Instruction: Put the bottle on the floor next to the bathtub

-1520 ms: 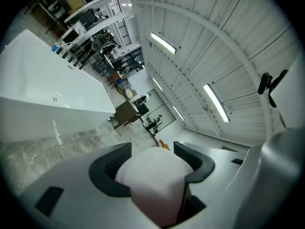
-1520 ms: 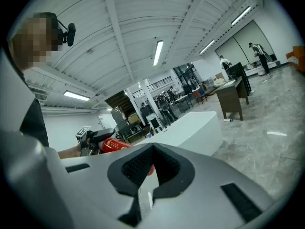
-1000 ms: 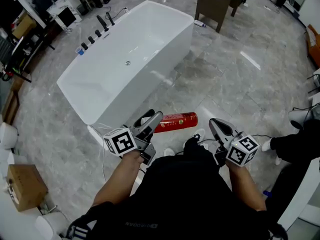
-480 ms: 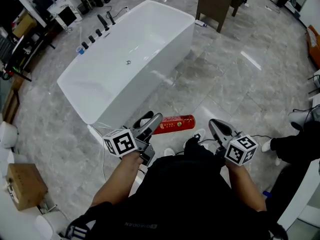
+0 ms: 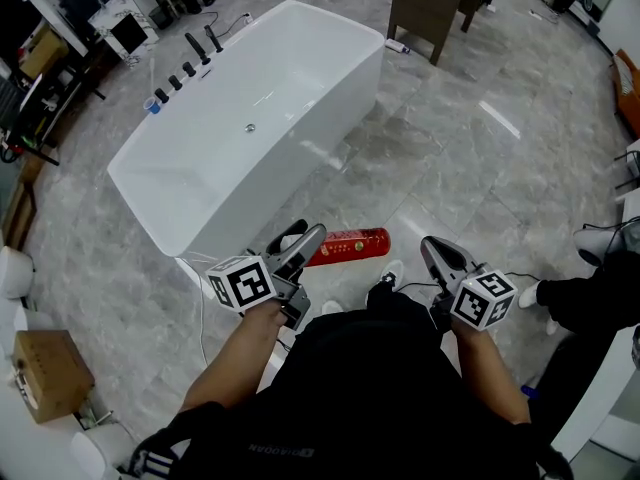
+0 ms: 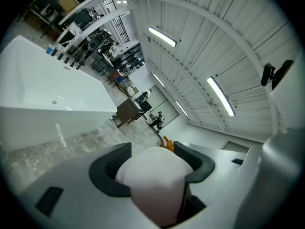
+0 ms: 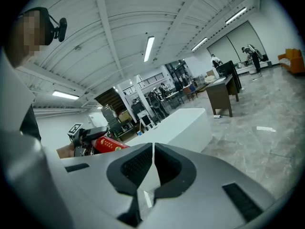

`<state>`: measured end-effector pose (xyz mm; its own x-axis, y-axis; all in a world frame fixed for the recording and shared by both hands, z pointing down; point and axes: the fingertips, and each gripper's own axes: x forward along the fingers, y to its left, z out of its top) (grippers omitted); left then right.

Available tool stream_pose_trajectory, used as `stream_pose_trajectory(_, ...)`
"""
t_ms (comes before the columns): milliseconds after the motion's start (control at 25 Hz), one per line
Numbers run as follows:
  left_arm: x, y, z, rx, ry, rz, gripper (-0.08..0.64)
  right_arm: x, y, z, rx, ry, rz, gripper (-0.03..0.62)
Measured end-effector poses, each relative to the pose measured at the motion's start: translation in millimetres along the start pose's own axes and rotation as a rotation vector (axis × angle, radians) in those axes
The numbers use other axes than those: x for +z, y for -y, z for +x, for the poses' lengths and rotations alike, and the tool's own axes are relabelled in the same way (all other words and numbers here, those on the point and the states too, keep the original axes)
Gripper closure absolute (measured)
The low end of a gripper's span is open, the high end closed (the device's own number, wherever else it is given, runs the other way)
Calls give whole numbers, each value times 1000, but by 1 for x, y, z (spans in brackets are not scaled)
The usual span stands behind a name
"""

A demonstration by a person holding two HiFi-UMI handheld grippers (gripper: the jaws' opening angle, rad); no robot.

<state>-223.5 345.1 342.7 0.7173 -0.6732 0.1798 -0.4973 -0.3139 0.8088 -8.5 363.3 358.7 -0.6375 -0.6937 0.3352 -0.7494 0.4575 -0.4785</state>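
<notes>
Red bottle point(image 5: 347, 246) sits clamped in my left gripper point(image 5: 306, 243), not yet down beside the bathtub point(image 5: 300, 158). Right gripper point(image 5: 433, 250) closed on nothing

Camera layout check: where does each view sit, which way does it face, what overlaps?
Head view: on the person's head, steeply down at bathtub and floor; shows both forearms, left gripper, right gripper.
Left gripper view: on the left gripper, tilted up past the bathtub toward the ceiling; its jaws grip the bottle by a pale end.
Right gripper view: on the right gripper, facing across at the bathtub; its jaws closed, empty.
Shared: head and right gripper views both show the left gripper holding the bottle; all three show the bathtub.
</notes>
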Motion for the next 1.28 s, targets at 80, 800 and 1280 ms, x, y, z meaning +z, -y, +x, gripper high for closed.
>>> stream_pose_trajectory(80, 2, 1, 12, 2, -2, -3, 270, 8, 11, 3, -2, 7, 10, 554)
stream_pose_trajectory(800, 49, 4, 144, 71, 46, 18, 270, 94, 131, 42, 65, 17, 20, 554)
stream_pose_trajectory(1280, 39, 34, 235, 27, -47, 49, 270, 109, 212, 0, -13, 71, 101, 554)
